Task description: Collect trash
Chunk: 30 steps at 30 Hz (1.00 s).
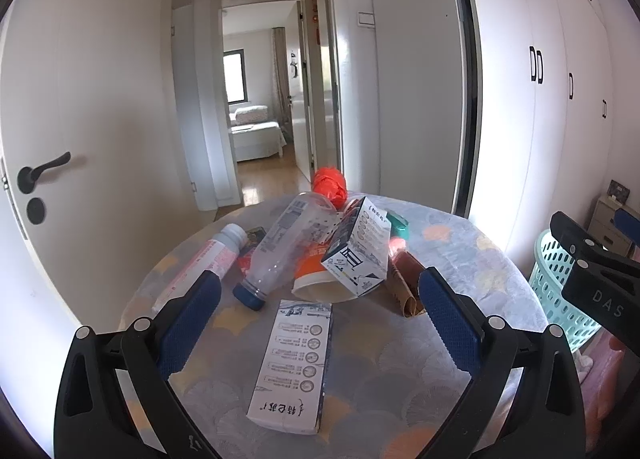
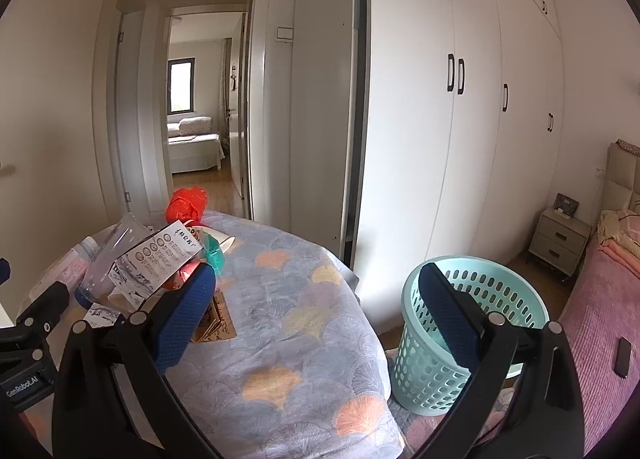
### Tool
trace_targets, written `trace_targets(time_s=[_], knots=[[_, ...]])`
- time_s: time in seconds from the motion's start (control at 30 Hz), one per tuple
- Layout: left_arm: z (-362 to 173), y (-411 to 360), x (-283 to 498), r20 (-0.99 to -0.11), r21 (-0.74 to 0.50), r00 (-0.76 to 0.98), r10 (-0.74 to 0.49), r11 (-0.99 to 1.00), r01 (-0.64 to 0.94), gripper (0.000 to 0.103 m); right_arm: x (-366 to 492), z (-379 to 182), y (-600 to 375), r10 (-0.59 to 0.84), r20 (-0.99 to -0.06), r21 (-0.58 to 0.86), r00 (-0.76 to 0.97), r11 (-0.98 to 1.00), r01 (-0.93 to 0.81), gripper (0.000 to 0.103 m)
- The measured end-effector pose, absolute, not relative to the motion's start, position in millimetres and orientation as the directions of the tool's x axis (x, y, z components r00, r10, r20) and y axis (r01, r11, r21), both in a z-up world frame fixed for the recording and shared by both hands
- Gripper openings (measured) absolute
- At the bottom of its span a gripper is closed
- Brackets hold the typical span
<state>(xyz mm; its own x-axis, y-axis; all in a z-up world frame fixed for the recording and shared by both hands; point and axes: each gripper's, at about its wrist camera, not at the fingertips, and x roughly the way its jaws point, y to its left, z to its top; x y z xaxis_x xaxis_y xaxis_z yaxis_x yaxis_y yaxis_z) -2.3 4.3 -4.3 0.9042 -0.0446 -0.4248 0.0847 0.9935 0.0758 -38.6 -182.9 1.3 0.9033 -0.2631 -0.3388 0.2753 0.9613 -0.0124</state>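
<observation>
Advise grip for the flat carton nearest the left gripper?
Take the flat carton across its narrow width, on the long side edges near the middle, coming straight down. It lies flat, lengthwise between the open left gripper fingers, apart from the pile.

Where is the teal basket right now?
In the right wrist view, the teal basket stands on the floor right of the table, between it and the pink bed.

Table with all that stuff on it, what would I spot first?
Probably the messy pile of trash at the far side of the table: a red bag, a clear bottle and a tilted carton. Another carton lies flat between the open left tongs. A green basket stands on the floor beside the table.
</observation>
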Motion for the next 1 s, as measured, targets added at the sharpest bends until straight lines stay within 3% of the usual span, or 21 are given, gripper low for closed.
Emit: trace_targets(time_s=[0.5, 1.0], knots=[[-4.9, 18.6, -4.4, -0.422, 0.049, 0.904, -0.065, 0.994, 0.094, 0.096, -32.9, 1.2, -191.5, -0.252, -0.355, -0.004, 0.900, 0.963, 0.268, 0.097], [-24.4, 47.9, 14.8, -0.500, -0.012, 0.863, -0.070, 0.997, 0.074, 0.096, -14.8, -9.1, -178.8, -0.204, -0.397, -0.030, 0.895, 0.977, 0.210, 0.096]])
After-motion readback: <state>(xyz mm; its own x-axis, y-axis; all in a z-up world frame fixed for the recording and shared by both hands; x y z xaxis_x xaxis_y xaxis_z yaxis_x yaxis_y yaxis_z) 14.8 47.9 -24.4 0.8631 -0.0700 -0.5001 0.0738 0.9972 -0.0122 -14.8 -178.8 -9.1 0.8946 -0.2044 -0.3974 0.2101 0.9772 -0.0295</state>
